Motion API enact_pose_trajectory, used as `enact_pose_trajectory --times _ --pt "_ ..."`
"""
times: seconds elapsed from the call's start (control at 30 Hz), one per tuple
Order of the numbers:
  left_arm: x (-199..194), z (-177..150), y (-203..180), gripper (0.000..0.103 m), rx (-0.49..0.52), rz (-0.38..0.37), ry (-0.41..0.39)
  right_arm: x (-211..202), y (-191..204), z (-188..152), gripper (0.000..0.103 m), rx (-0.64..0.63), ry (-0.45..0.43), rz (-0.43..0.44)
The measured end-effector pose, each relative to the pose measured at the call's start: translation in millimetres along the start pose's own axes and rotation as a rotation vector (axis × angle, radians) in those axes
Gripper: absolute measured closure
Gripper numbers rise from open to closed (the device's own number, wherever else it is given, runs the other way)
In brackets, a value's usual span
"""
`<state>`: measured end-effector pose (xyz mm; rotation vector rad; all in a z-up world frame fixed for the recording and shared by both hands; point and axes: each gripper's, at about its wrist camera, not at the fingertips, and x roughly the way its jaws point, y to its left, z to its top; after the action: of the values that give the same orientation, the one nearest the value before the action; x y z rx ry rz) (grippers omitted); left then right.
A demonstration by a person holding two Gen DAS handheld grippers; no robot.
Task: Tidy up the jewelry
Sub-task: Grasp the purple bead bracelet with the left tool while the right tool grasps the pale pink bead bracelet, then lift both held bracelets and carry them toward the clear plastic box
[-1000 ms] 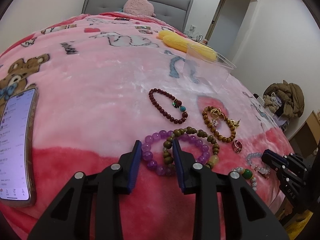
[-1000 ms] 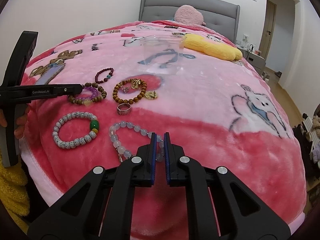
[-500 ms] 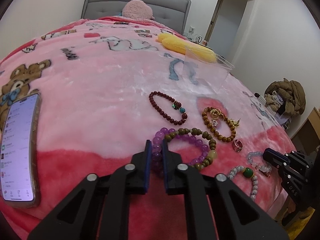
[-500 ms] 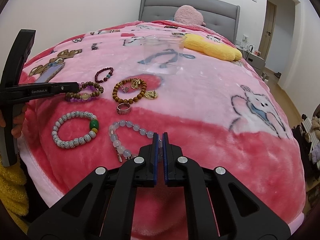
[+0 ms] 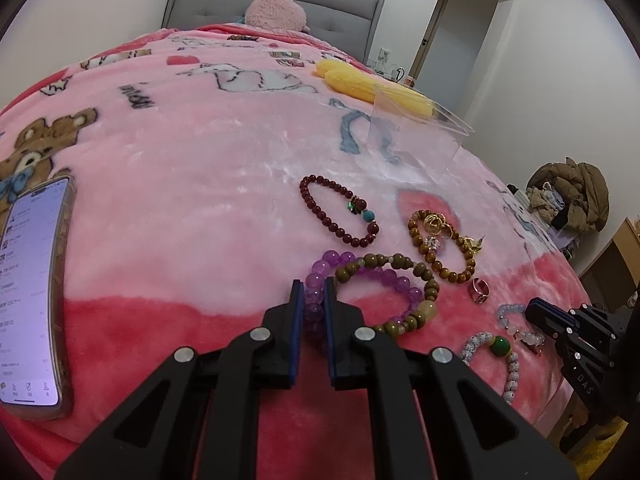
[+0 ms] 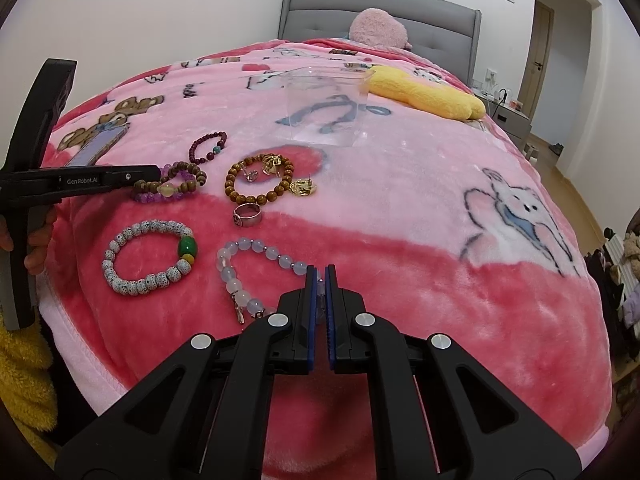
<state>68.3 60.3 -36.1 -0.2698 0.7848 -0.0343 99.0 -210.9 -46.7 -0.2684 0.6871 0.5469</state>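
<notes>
L gripper [image 5: 313, 300] pinching purple bracelet [image 5: 362, 280]

both the left hand-held gripper [image 5: 312, 304] and right hand-held gripper [image 6: 320, 280] point downward, jaws clamped nearly together.

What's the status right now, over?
Left gripper shut on purple bracelet. Right gripper shut on pale bead bracelet. Clear box empty. Olive-brown bracelet overlaps purple one.

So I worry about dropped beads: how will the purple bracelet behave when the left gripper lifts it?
The purple bracelet is round beads in a loop, so it will probably hang limp from the left gripper. The olive-brown bracelet overlaps it and may drag along. Glossy beads could slip between the pads.
</notes>
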Motion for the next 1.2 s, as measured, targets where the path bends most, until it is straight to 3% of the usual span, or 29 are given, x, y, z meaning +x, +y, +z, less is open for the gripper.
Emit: enact_pose_trajectory --times 0.4,0.7,0.93,1.2 --pt "8.4 2.1 5.9 0.093 -0.028 -0.045 0.030 2.8 1.6 -1.0 0.098 -0.009 0.016 -0.008" --pt "-0.1 0.8 0.3 0.094 -0.019 -0.032 -0.016 -6.8 2.6 2.6 0.103 0.006 -0.030 0.002" --pt "-20.3 6.1 -9.2 0.094 0.006 -0.066 -0.071 -20.9 6.4 9.8 0.103 0.002 -0.091 0.016" --pt "-21.6 4.3 -0.6 0.094 -0.014 -0.086 -0.070 -14.1 -8.0 5.6 0.099 0.062 -0.042 0.037"
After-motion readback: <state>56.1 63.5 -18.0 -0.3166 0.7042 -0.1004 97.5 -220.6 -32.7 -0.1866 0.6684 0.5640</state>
